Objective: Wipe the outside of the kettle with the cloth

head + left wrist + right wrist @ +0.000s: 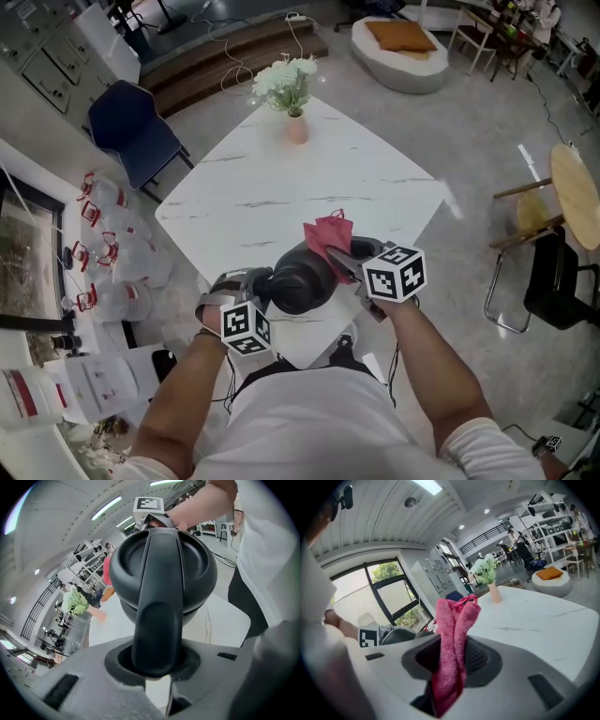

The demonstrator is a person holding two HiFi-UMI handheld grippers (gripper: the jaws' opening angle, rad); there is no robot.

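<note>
A black kettle [302, 277] stands at the near corner of the white marble table [281, 187]. My left gripper [251, 284] is shut on the kettle's handle [157, 620], which fills the left gripper view above the round lid [164, 559]. My right gripper [342, 261] is shut on a pink cloth [328, 234], which sticks up from the jaws [452, 634] just right of the kettle's top. In the right gripper view the kettle [401, 634] shows dark at the left, behind the cloth.
A pink vase of white flowers [292, 103] stands at the table's far corner. A blue chair [131, 127] is at the left, a wooden stool [572, 192] and black chair at the right. Water jugs [117, 281] crowd the floor at the left.
</note>
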